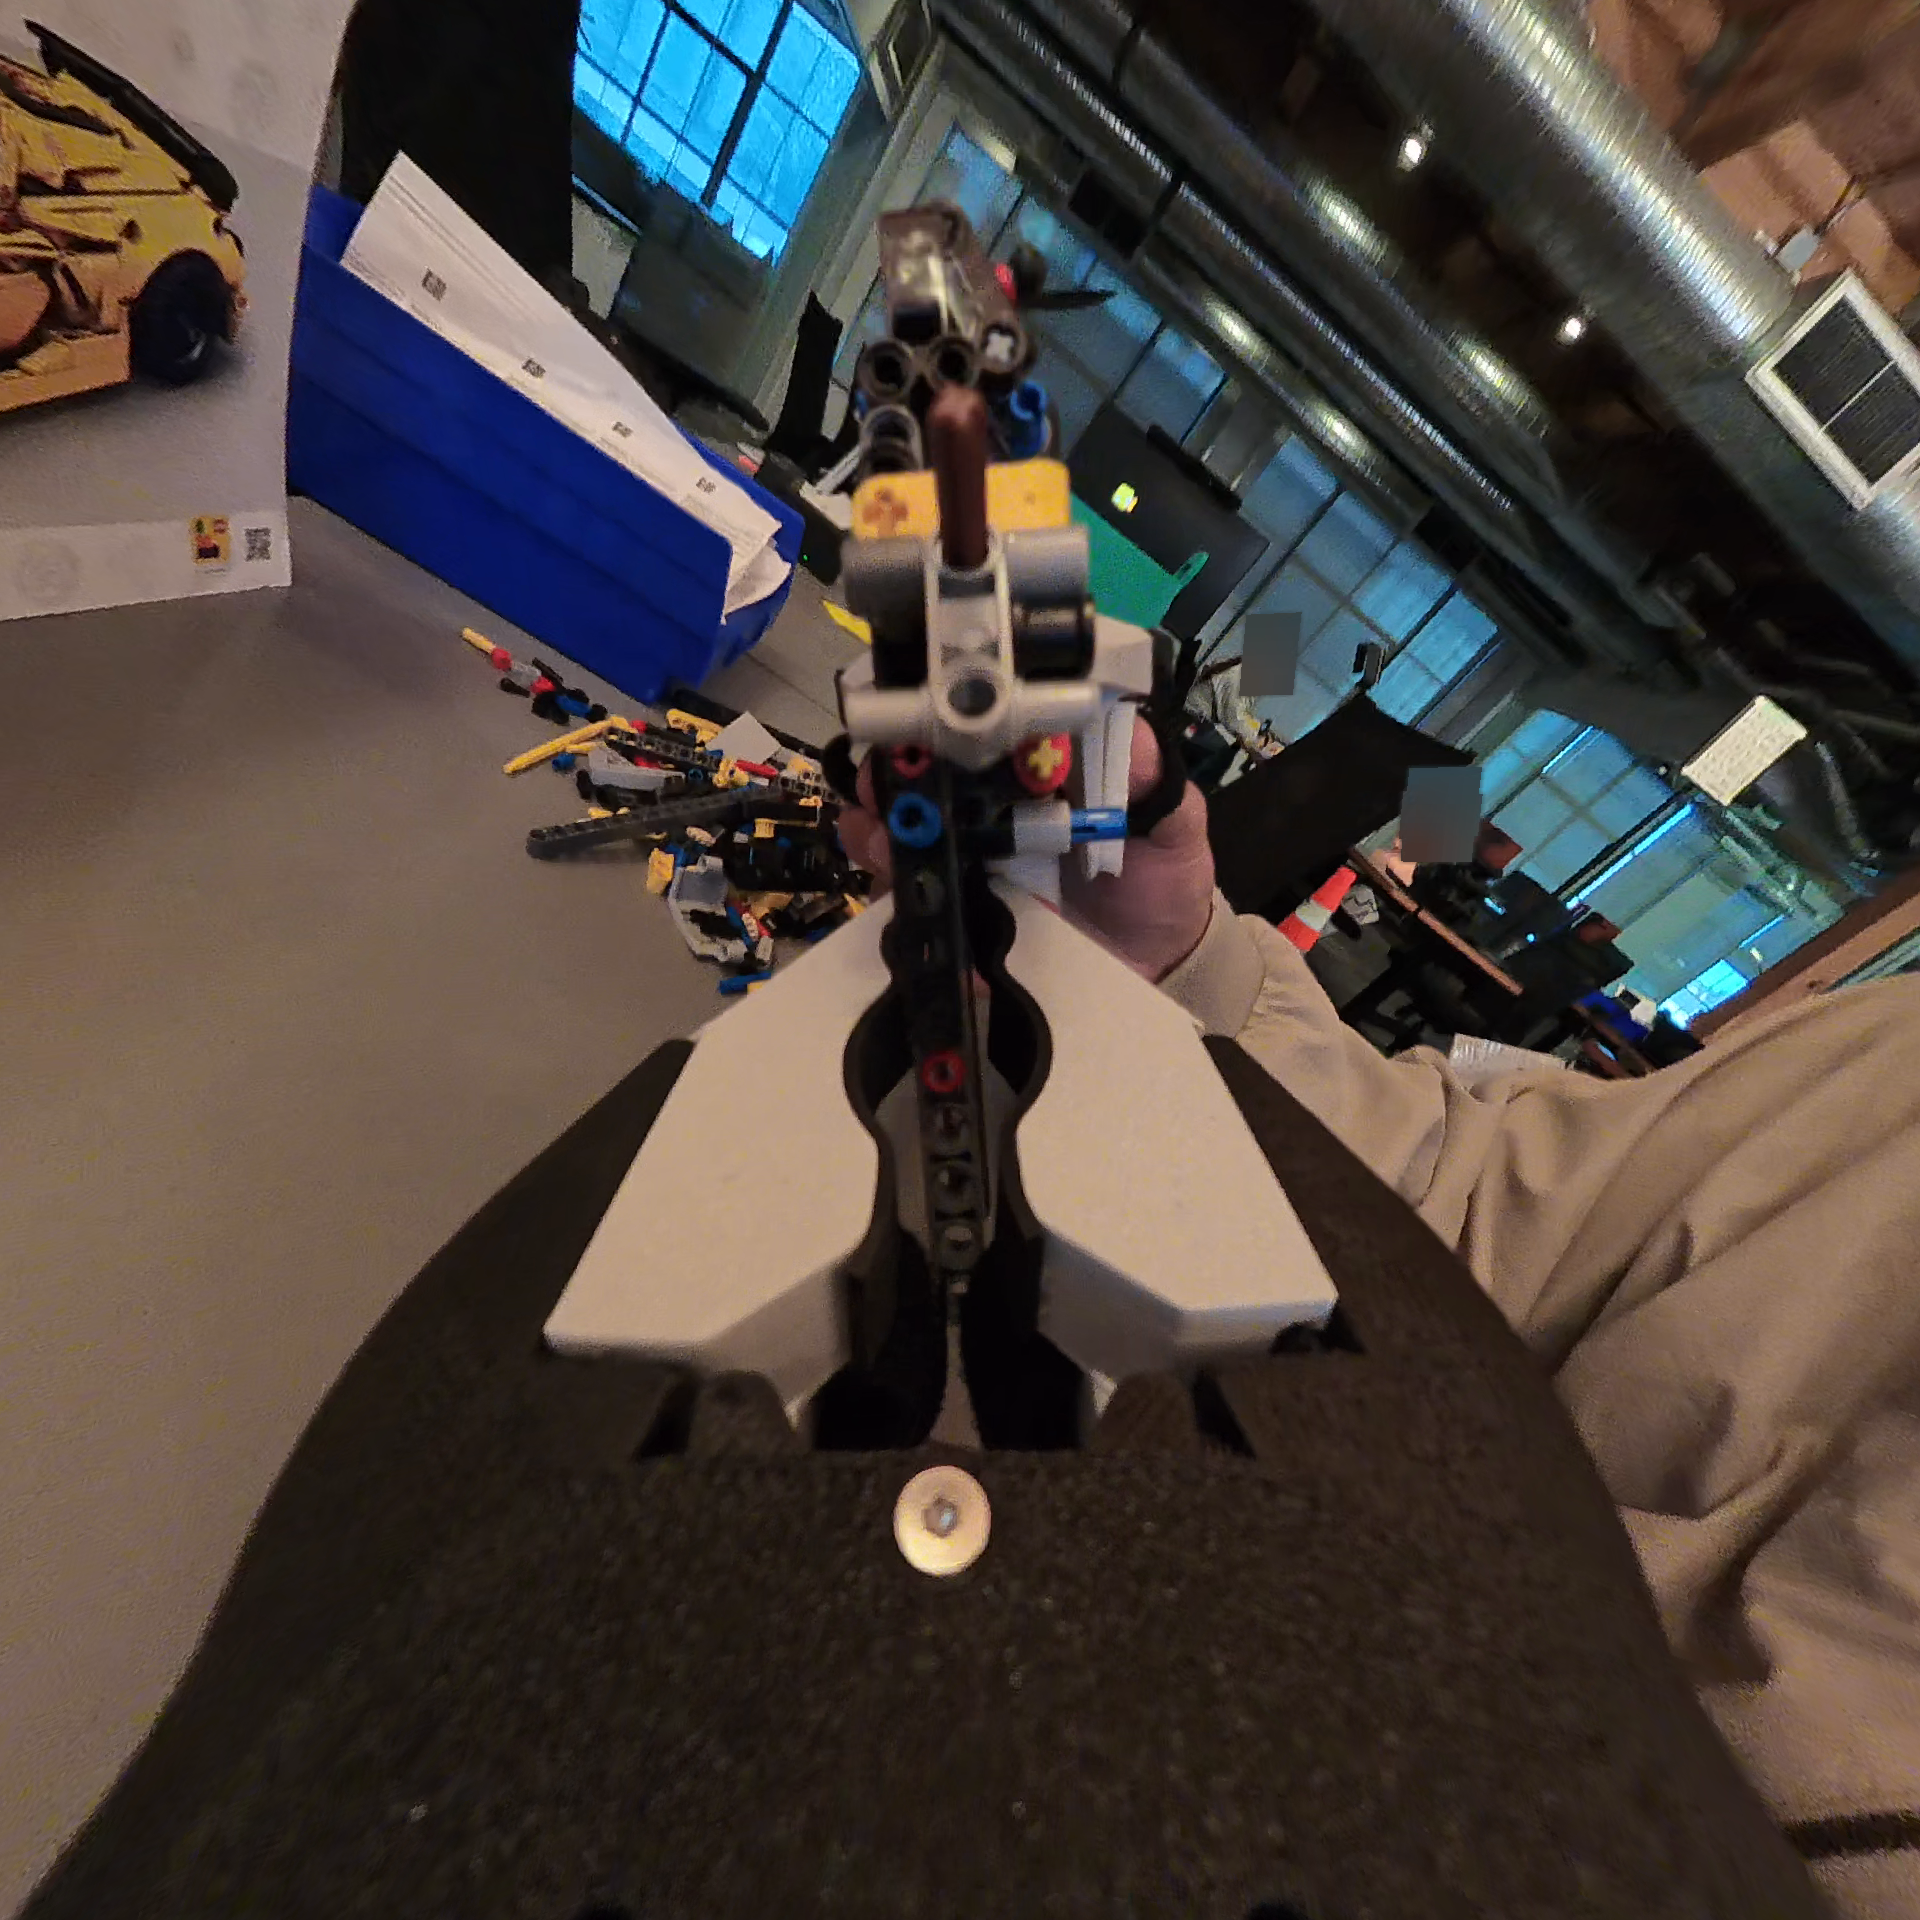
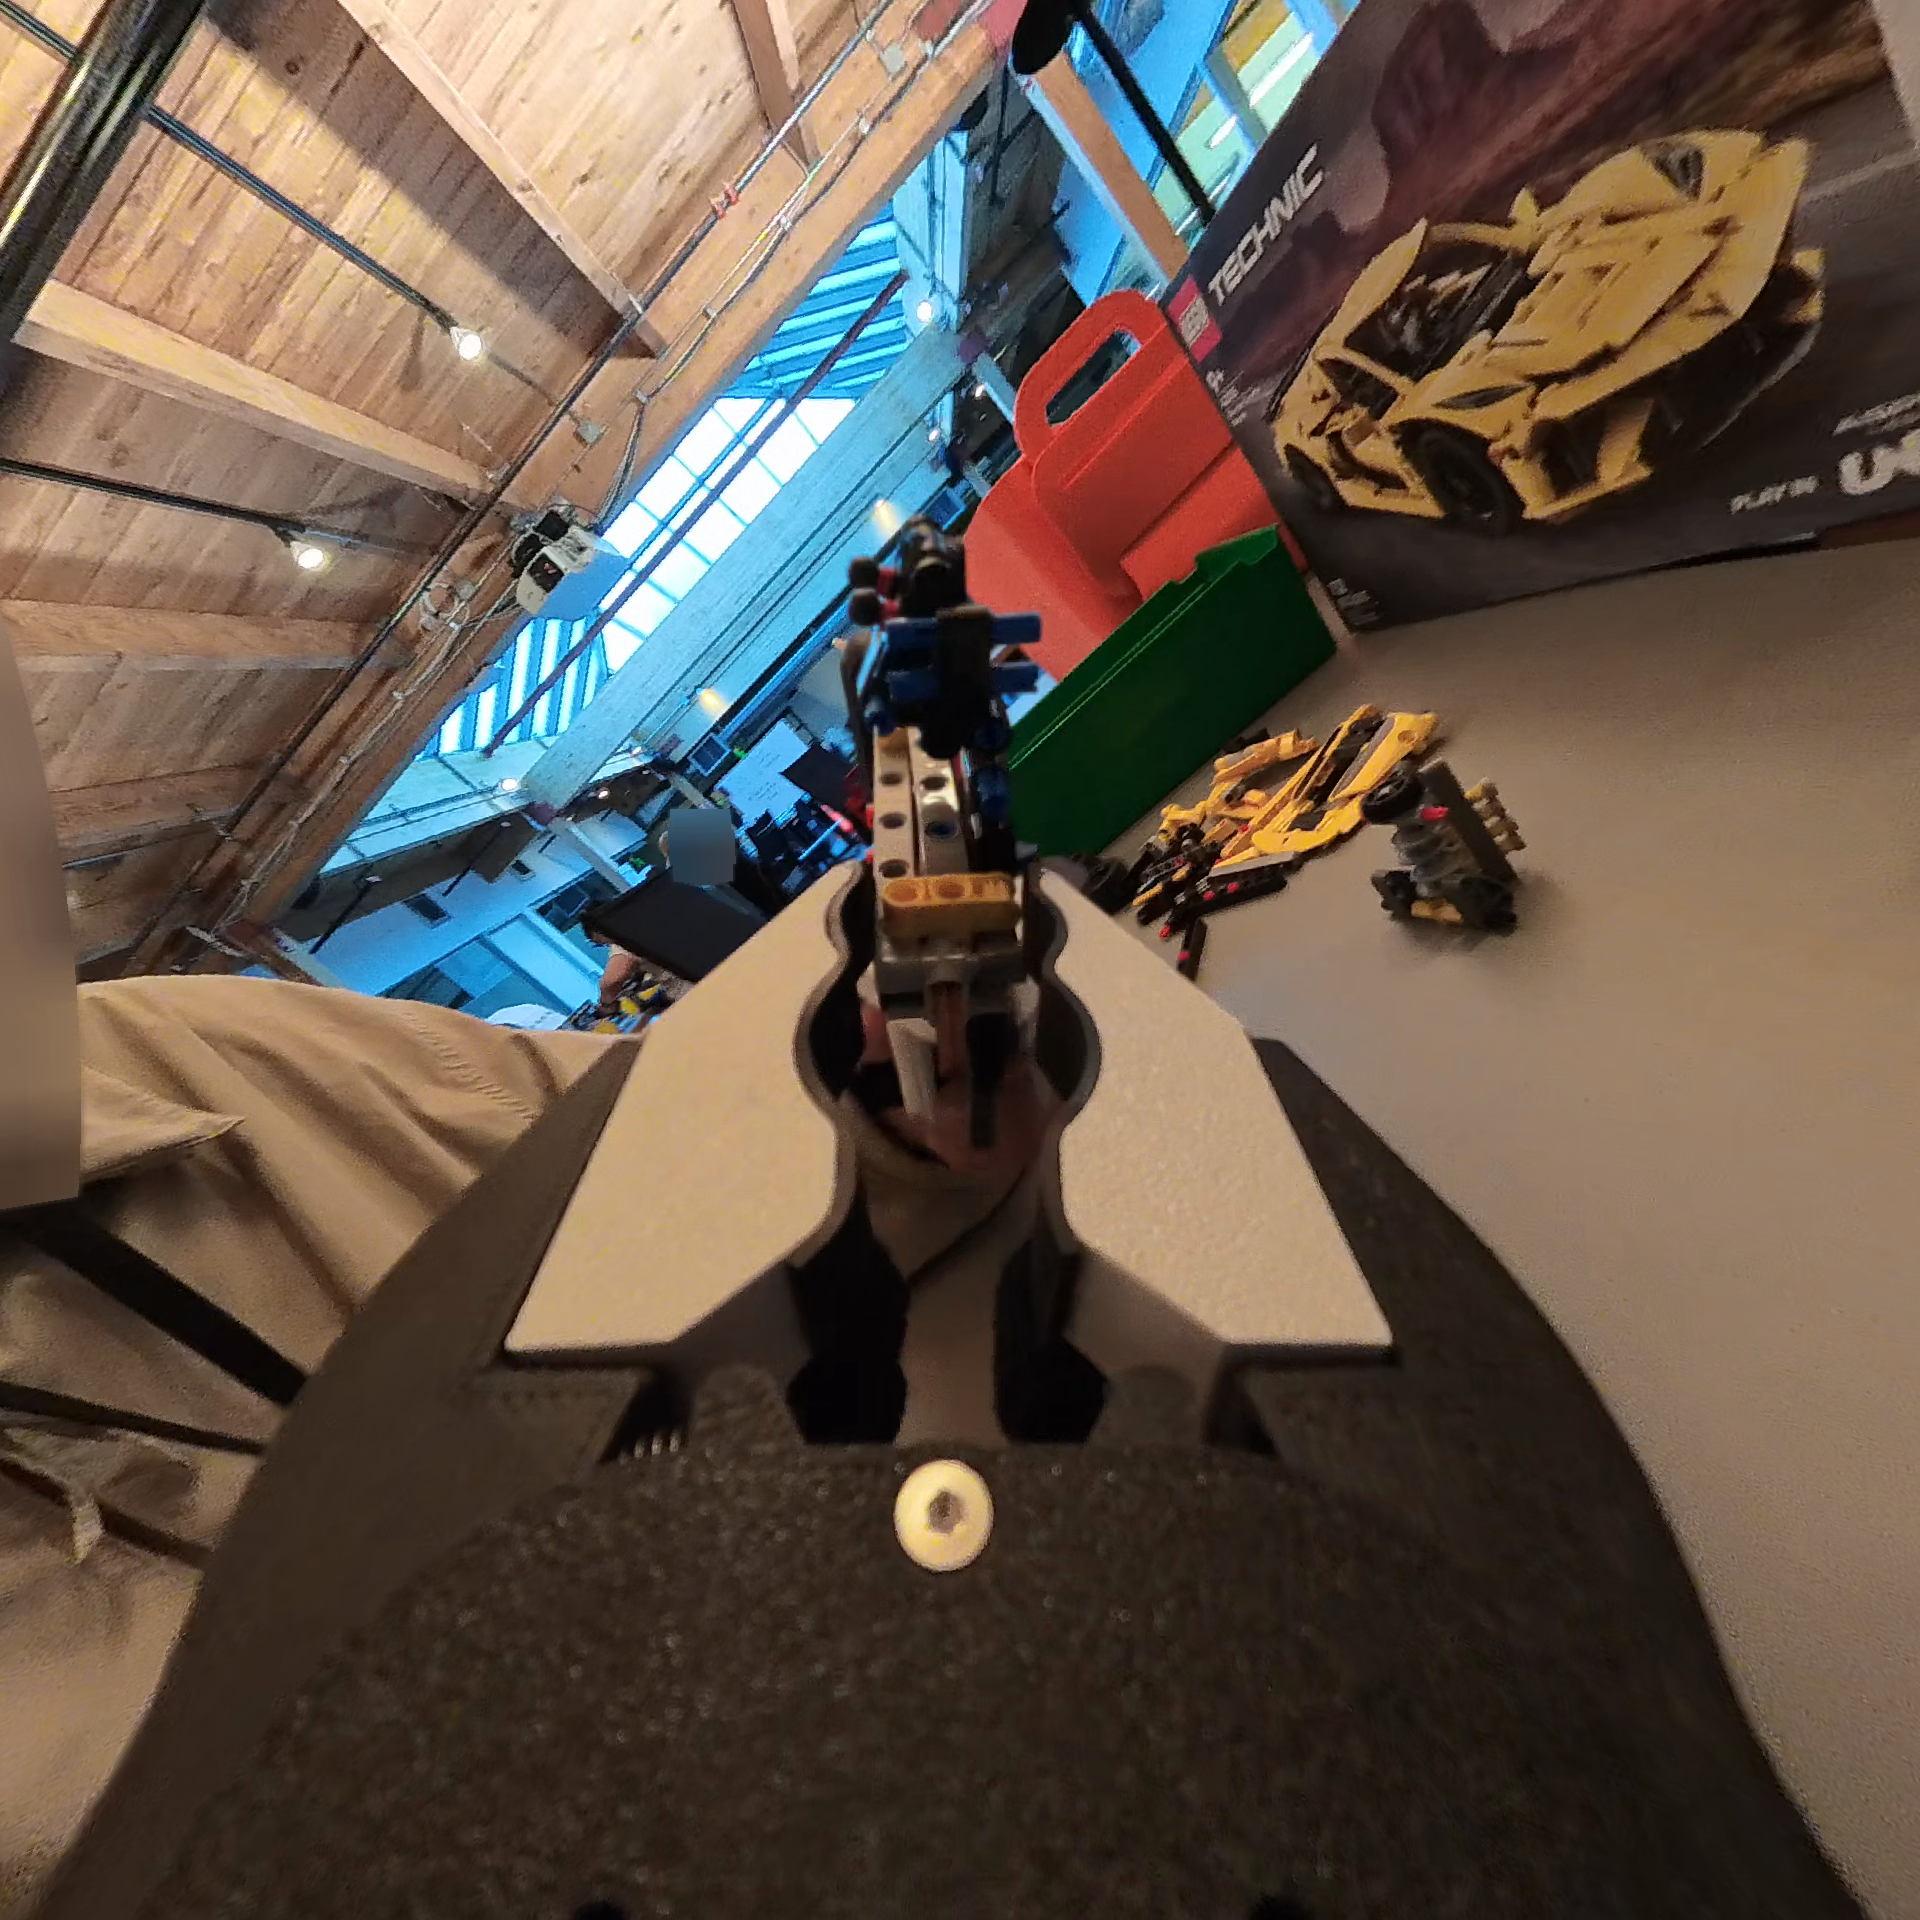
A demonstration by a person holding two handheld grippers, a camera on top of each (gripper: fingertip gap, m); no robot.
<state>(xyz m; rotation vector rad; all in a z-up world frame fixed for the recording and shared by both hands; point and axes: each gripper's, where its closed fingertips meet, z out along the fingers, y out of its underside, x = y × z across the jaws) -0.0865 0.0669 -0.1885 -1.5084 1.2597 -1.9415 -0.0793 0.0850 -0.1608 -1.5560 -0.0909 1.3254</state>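
A brick assembly (image 1: 961, 665) of black beams, grey connectors, a yellow piece and a brown axle is held in the air over the grey table (image 1: 260, 987). My left gripper (image 1: 951, 920) is shut on its long black beam (image 1: 940, 1091). The right gripper's white finger (image 1: 1112, 800) and a hand (image 1: 1153, 883) show behind the assembly. In the right wrist view, my right gripper (image 2: 948, 899) is shut on the same assembly (image 2: 935, 790) at its yellow and grey end (image 2: 945, 896). The blue and black parts (image 2: 951, 665) stick out beyond the fingertips. A hand and a white finger show through the gap.
A pile of loose pieces (image 1: 727, 821) lies on the table by a blue bin (image 1: 488, 488) holding paper sheets. In the right wrist view a partly built yellow car (image 2: 1299, 800), a small wheel assembly (image 2: 1444, 852), a green bin (image 2: 1174, 696), a red container (image 2: 1112, 488) and the set's box (image 2: 1558, 312) stand on the table. The tips of both grippers are at nearly the same place.
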